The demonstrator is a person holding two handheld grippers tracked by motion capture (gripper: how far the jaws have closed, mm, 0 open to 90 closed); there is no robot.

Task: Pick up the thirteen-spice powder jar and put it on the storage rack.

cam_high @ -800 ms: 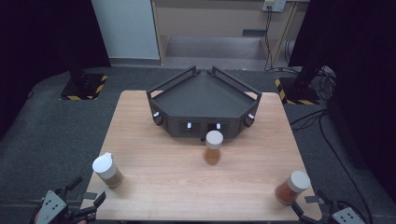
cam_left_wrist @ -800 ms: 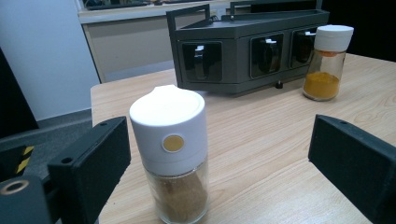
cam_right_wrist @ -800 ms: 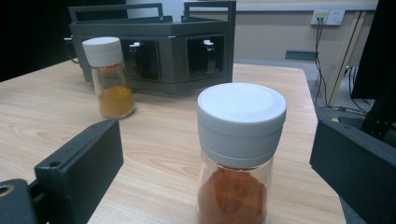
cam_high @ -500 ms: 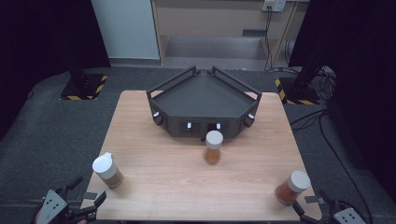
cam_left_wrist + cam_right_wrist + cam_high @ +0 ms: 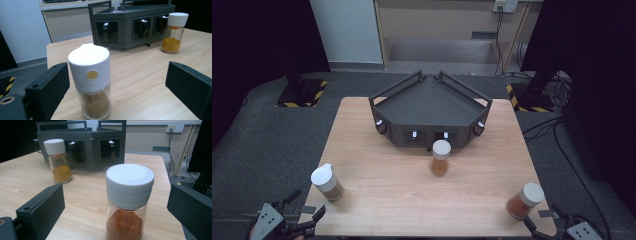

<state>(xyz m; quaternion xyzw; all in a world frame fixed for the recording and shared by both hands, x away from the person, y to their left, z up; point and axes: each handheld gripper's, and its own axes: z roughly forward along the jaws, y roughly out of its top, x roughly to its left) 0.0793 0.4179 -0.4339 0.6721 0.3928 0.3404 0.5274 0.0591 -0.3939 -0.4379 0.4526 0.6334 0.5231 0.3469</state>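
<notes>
place: lab | signs: black curtains (image 5: 257,35), hazard-taped stand bases (image 5: 299,95)

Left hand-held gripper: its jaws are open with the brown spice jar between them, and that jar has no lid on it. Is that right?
Not quite. The left hand-held gripper does stand open with the brown spice jar between its jaws, untouched, but the jar is capped: the left gripper view shows a white lid with a round yellow dot on its front.

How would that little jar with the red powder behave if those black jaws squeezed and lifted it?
The red-powder jar looks like clear, rigid glass or plastic, so probably stiff and somewhat slippery. It is only partly filled, so likely light. Tall, with a wide white lid, it might tip if the right gripper nudges it high up.
</notes>
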